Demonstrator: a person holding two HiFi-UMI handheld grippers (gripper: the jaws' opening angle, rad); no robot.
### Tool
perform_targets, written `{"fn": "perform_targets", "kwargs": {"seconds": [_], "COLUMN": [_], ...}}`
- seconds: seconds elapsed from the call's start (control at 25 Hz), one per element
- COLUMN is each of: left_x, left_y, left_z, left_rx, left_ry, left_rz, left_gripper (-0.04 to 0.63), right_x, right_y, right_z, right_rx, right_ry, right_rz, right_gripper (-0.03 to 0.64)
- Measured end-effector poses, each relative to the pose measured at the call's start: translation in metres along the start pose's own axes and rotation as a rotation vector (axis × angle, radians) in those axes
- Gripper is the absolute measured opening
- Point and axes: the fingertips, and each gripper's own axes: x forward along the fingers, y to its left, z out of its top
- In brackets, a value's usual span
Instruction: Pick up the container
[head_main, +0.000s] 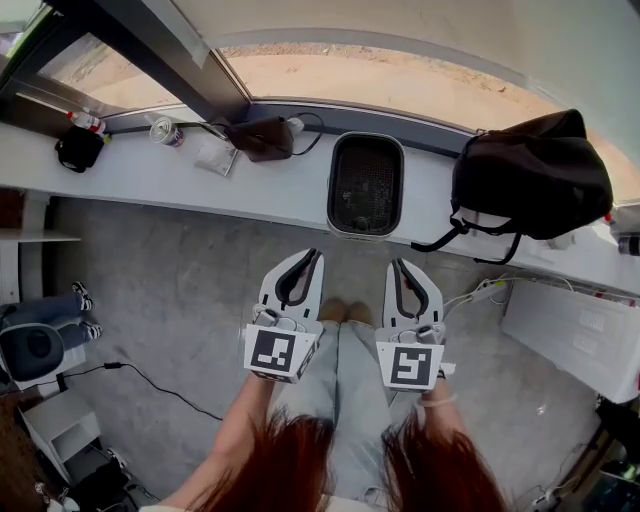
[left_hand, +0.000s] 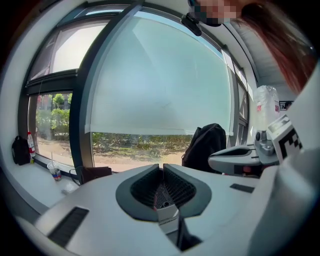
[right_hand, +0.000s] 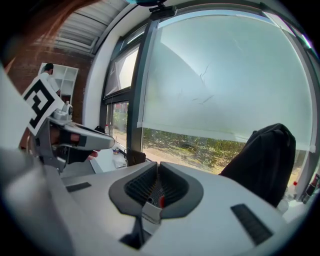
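Container lengthwise across sill

Container, top centre: dark mesh interior, contents indiscernible. Backpack hides the ledge beneath it. White box, right edge: cropped. Bottle, upper left: label illegible.

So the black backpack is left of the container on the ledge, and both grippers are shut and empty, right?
Not quite. The head view shows the black backpack right of the container, not left. The rest holds: both sit on the ledge, and the left gripper and right gripper are shut and empty.
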Motion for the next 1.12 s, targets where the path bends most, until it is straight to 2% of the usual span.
{"fn": "perform_targets", "kwargs": {"seconds": [0.52, 1.12], "left_x": [0.034, 0.077], "left_y": [0.019, 0.036], "left_z": [-0.094, -0.179], "left_rx": [-0.03, -0.044], "left_ry": [0.073, 0.155], "left_rz": [0.0, -0.015], "left_gripper": [0.018, 0.018], "right_x": [0.033, 0.071], "right_y": [0.014, 0.02], "right_z": [-0.09, -0.175], "right_rx": [0.024, 0.053], "right_ry": [0.096, 0.189], "right_rz": [0.023, 0.042], "right_gripper": [0.025, 0.026]}}
